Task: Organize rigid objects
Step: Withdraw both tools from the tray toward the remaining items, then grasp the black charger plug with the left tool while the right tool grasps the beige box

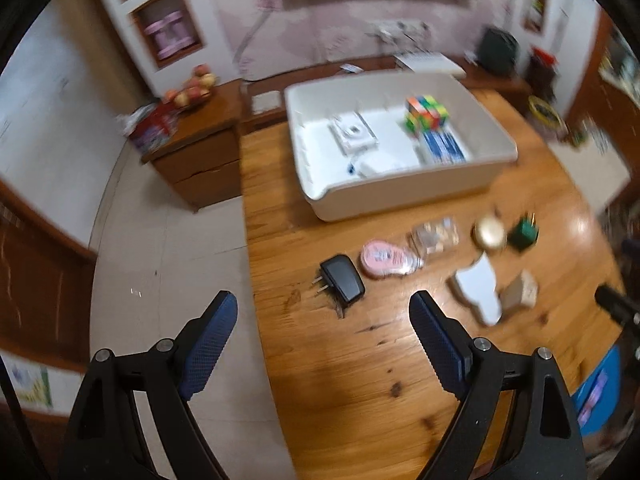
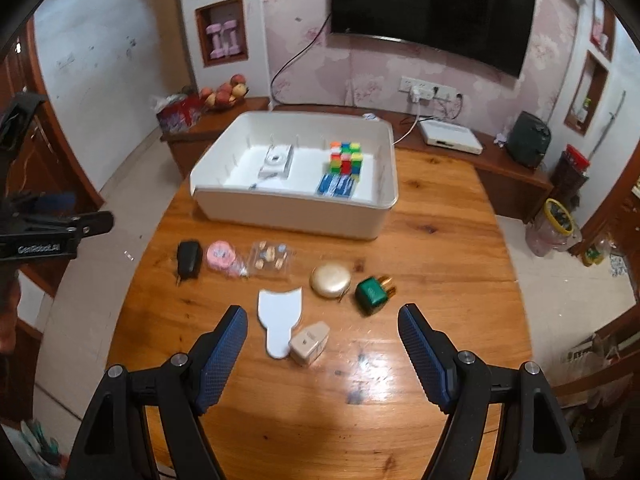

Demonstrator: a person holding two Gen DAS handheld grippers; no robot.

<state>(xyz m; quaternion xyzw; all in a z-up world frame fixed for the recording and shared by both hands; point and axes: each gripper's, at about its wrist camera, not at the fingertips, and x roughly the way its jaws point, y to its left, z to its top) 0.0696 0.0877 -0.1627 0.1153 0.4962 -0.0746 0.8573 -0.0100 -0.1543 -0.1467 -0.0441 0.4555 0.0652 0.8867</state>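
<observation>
Both grippers, left [image 1: 323, 312] and right [image 2: 322, 326], are hovering spread wide and empty above the table [image 2: 420, 360]. Beyond them, charger [image 2: 189, 259], mirror [image 2: 277, 320] and plug [image 2: 372, 294] are lying loose; farther back, the bin [image 2: 296, 210] is holding a cube [image 2: 346, 157].

- A wooden table [image 2: 440, 240] lies under and ahead of the tongs.
- A dark television [image 2: 432, 12] hangs on the pink flowered wall [image 2: 304, 64] straight ahead.
- A low wooden cabinet [image 2: 512, 168] runs below it.
- Pale floor tiles [image 1: 168, 248] show to the left.
</observation>
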